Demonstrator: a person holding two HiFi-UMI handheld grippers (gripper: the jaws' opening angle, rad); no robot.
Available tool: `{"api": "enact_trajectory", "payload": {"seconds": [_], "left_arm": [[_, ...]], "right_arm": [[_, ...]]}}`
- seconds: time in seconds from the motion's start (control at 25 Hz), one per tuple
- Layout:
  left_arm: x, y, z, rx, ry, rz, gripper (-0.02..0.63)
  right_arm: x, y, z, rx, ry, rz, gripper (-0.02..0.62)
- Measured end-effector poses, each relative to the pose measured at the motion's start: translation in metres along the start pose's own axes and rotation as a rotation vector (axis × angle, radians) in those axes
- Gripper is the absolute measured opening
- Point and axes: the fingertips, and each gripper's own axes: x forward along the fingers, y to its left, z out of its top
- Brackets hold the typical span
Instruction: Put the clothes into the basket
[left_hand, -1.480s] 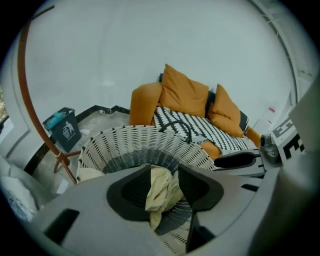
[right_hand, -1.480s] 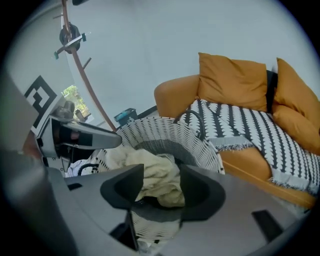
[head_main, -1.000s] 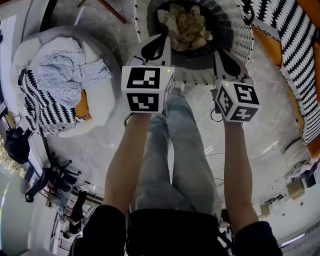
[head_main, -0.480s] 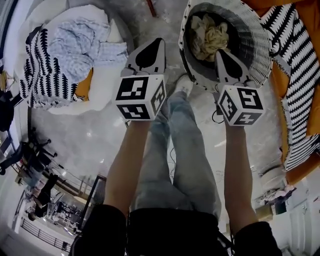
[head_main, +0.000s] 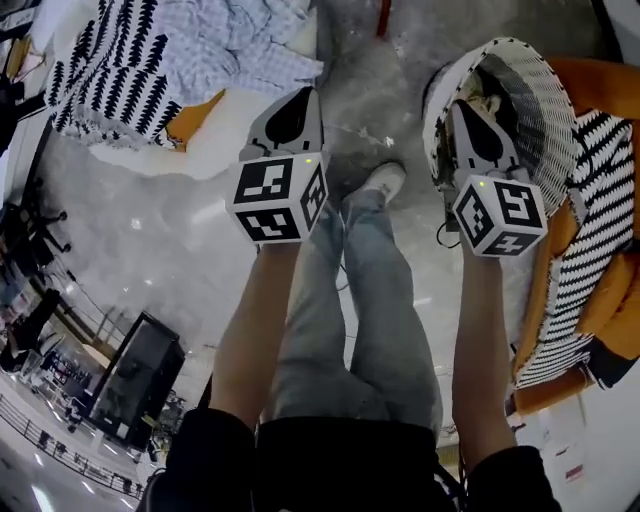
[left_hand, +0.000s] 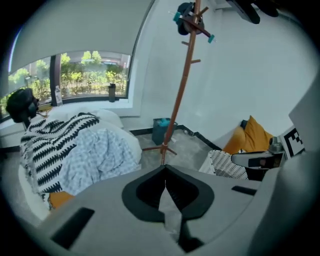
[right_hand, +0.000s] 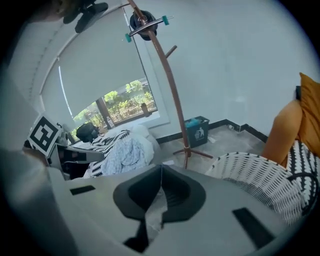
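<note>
**Change since the earlier frames:** both tools have swung off the basket (head_main: 545, 90). In the head view it has gone from dead ahead of them to the outer side of the R tool (head_main: 468, 115). The clothes pile now lies ahead of the L tool (head_main: 298, 100), a little to its outer side.

**Hazards (est.)**
1. Jaws shut on approach. If either tool reaches the pile like this, it will nose the cloth and push it instead of taking a fold. Open before contact.
2. The checked garment (left_hand: 95, 155) lies touching the B/W patterned throw (left_hand: 50, 140) on the white cushion (left_hand: 112, 120). A deep bite could take both and drag the throw off.
3. The coat stand (left_hand: 175, 105) stands ahead of both tools, between pile and basket. A long garment carried low may catch its feet.
4. Basket interior is mostly hidden behind the R tool in the head view. A blind drop could leave cloth hanging over the rim.

**Tool state**
- L tool: jaws fully together, nothing between them, touching nothing. Checked garment ahead-left, well apart.
- R tool (right_hand: 161, 172): jaws fully together, empty, touching nothing. Basket near, just to its right and below. Pile far ahead-left, beyond the L tool.

**Task item pos.:** clothes not yet picked, resting on the cushion.
</note>
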Motion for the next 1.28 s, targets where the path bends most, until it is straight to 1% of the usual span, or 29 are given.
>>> {"api": "enact_trajectory", "payload": {"seconds": [0.16, 0.32, 0.4, 0.56, 0.72, 0.84, 1.0, 1.16, 1.2, 1.24, 1.28], "left_arm": [[-0.019, 0.06, -0.008, -0.061, 0.0, 0.114, 0.009], [-0.029, 0.107, -0.017, -0.098, 0.013, 0.181, 0.009], [-0.031, 0.125, -0.017, -0.112, 0.012, 0.199, 0.009], [-0.026, 0.153, -0.02, -0.139, 0.022, 0.218, 0.011], [-0.007, 0.167, -0.022, -0.117, 0.062, 0.208, 0.018], [0.005, 0.179, -0.021, -0.118, 0.087, 0.182, 0.066], [0.021, 0.206, -0.022, -0.126, 0.107, 0.181, 0.116], [0.035, 0.236, -0.019, -0.141, 0.126, 0.181, 0.159], [0.037, 0.242, -0.019, -0.151, 0.131, 0.176, 0.168], [0.039, 0.249, -0.021, -0.162, 0.138, 0.17, 0.177], [0.041, 0.257, -0.024, -0.171, 0.146, 0.167, 0.185]], "right_arm": [[0.033, 0.049, 0.009, -0.044, 0.026, 0.078, 0.014], [0.061, 0.088, 0.007, -0.055, 0.055, 0.127, 0.014], [0.071, 0.104, 0.008, -0.056, 0.073, 0.148, 0.014], [0.095, 0.125, 0.006, -0.059, 0.106, 0.19, 0.015], [0.119, 0.133, -0.001, -0.034, 0.133, 0.192, 0.015], [0.136, 0.145, -0.005, -0.041, 0.151, 0.195, 0.015], [0.17, 0.165, -0.011, -0.06, 0.188, 0.233, 0.017], [0.205, 0.18, -0.012, -0.124, 0.224, 0.245, 0.02], [0.213, 0.183, -0.013, -0.136, 0.237, 0.247, 0.032], [0.221, 0.186, -0.016, -0.143, 0.252, 0.249, 0.081], [0.228, 0.189, -0.019, -0.147, 0.267, 0.253, 0.155]]}}
